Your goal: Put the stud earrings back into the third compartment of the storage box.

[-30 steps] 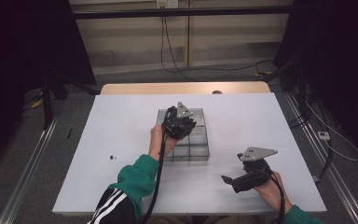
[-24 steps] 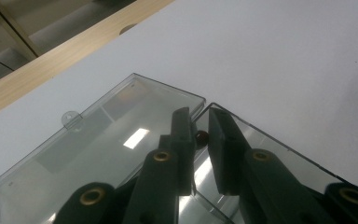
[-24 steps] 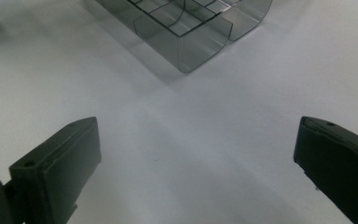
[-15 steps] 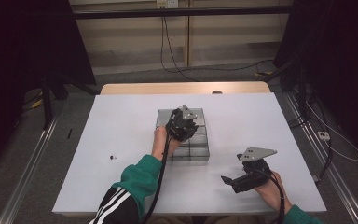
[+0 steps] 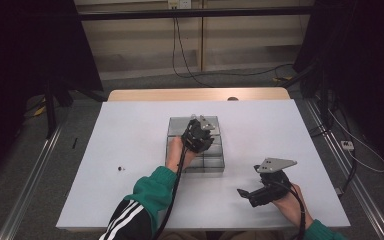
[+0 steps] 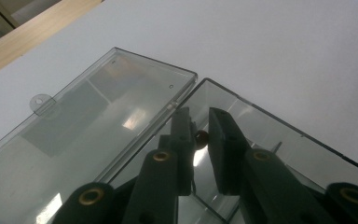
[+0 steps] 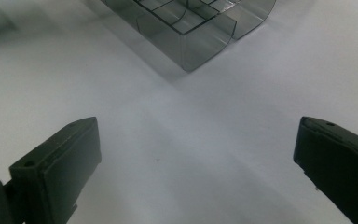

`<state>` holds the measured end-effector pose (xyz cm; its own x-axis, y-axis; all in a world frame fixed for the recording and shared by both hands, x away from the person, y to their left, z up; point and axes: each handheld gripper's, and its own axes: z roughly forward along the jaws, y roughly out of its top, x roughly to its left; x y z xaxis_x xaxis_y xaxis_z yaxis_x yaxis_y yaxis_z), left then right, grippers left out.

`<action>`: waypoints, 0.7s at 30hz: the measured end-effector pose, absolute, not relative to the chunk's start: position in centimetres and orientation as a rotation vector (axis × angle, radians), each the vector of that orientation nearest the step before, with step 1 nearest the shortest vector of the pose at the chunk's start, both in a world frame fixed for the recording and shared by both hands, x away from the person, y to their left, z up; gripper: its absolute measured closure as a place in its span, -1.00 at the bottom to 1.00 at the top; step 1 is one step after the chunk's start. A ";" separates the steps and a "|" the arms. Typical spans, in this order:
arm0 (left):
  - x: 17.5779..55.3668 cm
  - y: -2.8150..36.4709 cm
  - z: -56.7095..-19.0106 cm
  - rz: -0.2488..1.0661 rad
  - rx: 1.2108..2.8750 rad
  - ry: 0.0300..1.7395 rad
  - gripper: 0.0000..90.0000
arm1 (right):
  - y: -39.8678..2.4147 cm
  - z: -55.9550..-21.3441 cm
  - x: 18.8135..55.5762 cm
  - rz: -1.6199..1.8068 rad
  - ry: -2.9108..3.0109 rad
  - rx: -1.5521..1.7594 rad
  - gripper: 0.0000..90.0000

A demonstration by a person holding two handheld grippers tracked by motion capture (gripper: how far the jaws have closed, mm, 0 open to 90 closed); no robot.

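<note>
My left tongs (image 5: 199,136) hang over the far part of the clear box (image 5: 215,165), which sits mid-table (image 5: 130,130). In the left gripper view these tongs (image 6: 200,140) are pressed nearly together and pinch 1 small brown bead (image 6: 201,136) between the tips, just above a far compartment of the box (image 6: 279,135). The open lid (image 6: 98,112) lies flat beside that compartment, hinged along its edge, with a small tab at its outer side.

My right tongs (image 5: 252,192) rest low at the near right of the table, well apart from the box and pointing left. In the right gripper view they (image 7: 196,163) are spread wide with bare table between them, and the box's corner (image 7: 191,32) sits ahead.

A tiny dark speck (image 5: 120,168) lies on the table left of the box.
</note>
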<state>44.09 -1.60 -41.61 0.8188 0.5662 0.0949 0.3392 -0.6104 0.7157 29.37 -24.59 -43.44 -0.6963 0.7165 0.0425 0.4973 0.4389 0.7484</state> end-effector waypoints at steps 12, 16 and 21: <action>44.0 -3.0 -42.4 0.408 2.332 0.645 0.78 | -24.6 -43.5 29.4 1.113 2.416 1.049 -0.98; 43.9 -3.5 -42.5 0.410 2.330 0.631 0.77 | -24.6 -43.5 29.4 1.113 2.419 1.049 -0.98; 43.7 -3.3 -42.2 0.418 2.309 0.648 0.39 | -24.6 -43.5 29.4 1.114 2.419 1.050 -0.98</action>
<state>43.70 -3.32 -42.18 0.8234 0.5559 0.1139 0.3329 -0.6358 0.6964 29.36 -24.62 -43.48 -0.6976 0.7149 0.0473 0.5008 0.4393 0.7458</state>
